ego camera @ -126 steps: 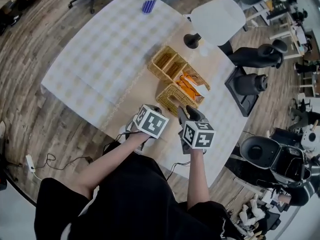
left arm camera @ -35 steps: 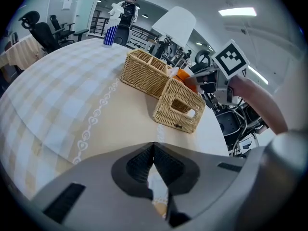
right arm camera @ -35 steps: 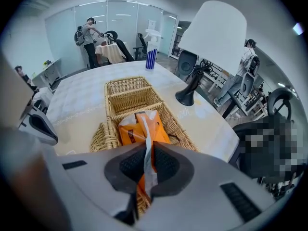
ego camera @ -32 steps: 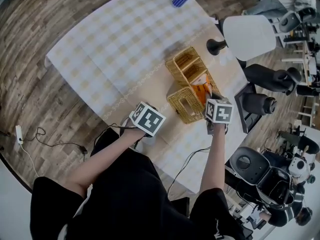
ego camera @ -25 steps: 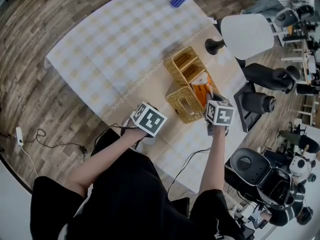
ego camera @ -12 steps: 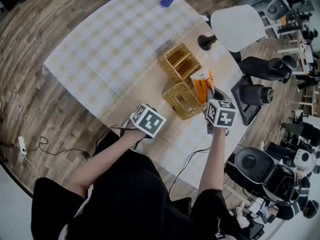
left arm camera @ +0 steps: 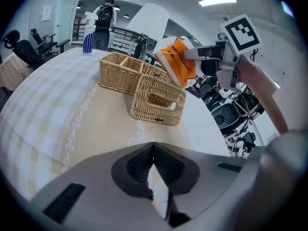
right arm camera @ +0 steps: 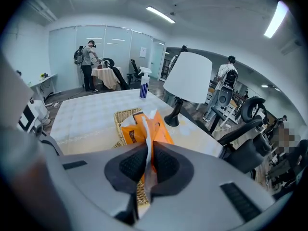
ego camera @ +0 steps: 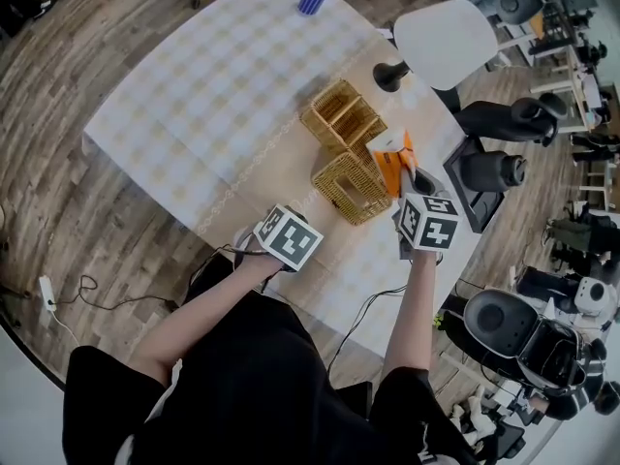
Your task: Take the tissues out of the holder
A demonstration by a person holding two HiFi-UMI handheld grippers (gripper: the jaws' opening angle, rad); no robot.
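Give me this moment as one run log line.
right gripper: shut on orange tissue pack | pack: held above wicker holder | left gripper: shut, empty, over table

Overhead plus two low views, holder [ego camera: 351, 184] shared

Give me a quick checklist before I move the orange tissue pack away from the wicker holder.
1. Right tongs shut on orange plastic tissue pack: ok.
2. Pack lifted clear of woven wicker holder: ok.
3. Grip on more than the wrapper's thin edge: not ok, may slip.
4. Left tongs shut, empty: ok.
5. Bare checked tablecloth for setting down: ok.
6. Holder emptied: cannot tell.
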